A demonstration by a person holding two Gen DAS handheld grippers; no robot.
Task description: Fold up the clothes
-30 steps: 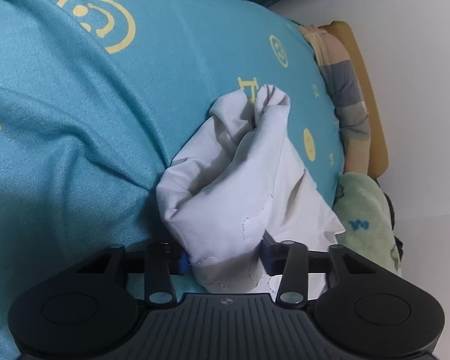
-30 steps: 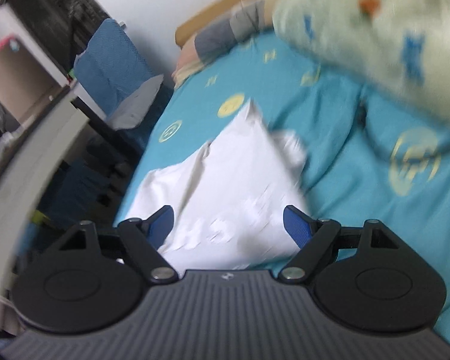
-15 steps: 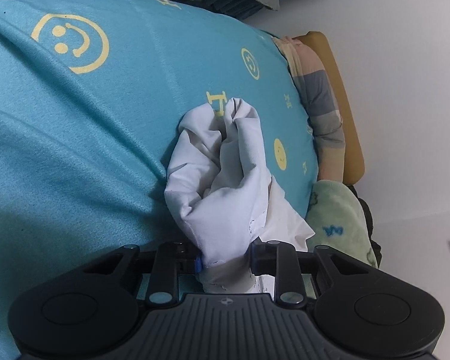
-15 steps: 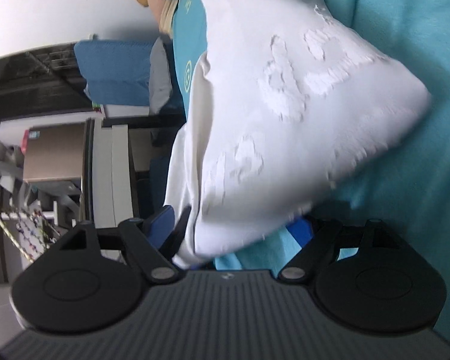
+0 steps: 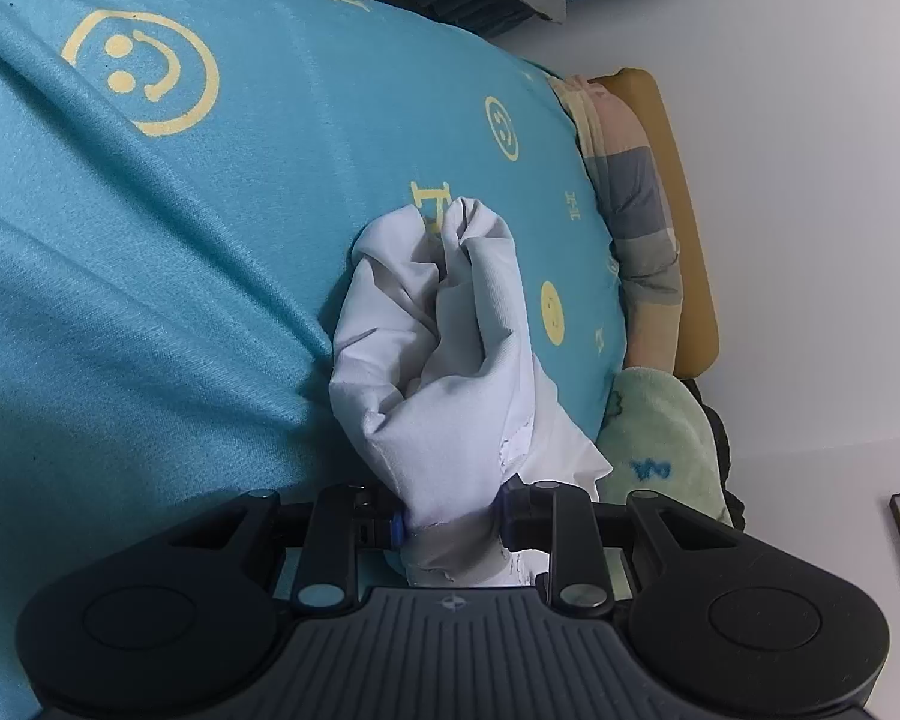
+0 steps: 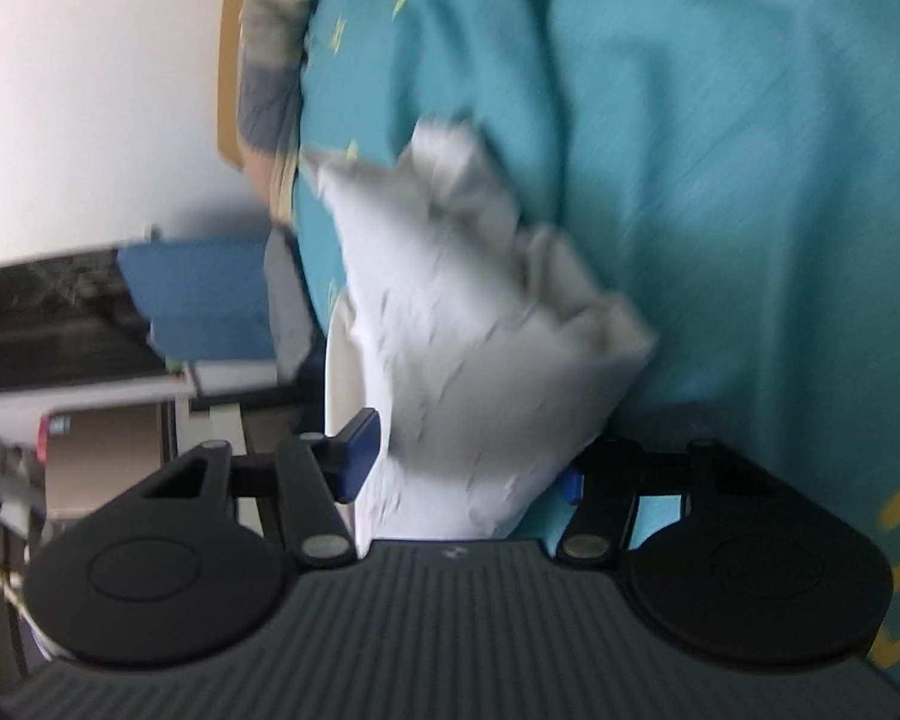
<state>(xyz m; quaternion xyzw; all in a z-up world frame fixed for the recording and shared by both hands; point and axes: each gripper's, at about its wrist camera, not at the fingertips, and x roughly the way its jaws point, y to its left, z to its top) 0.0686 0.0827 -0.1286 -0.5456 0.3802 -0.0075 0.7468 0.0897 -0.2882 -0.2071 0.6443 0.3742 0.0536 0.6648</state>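
Note:
A crumpled white garment (image 5: 438, 360) lies on the teal smiley-print bedsheet (image 5: 180, 240). My left gripper (image 5: 450, 519) is shut on its near end, and the cloth bunches up thickly between the pads. In the right wrist view, which is blurred, the same white garment (image 6: 480, 330) fills the gap of my right gripper (image 6: 468, 471). Its jaws are closing around the bunched cloth. The left blue pad (image 6: 360, 450) shows beside the cloth and the right pad is mostly covered. The rest of the garment trails away over the bedsheet (image 6: 720, 180).
A pale green plush blanket (image 5: 660, 432) lies at the bed's head beside a striped pillow (image 5: 636, 210) and a wooden headboard (image 5: 684, 180) against a white wall. Off the bed's side stand a blue chair back (image 6: 198, 300) and a desk with shelves (image 6: 90, 432).
The left jaws narrowed on the cloth, and the garment gathered into a tighter bundle. The right gripper rolled and sank onto the garment, and its jaws drew in around the cloth.

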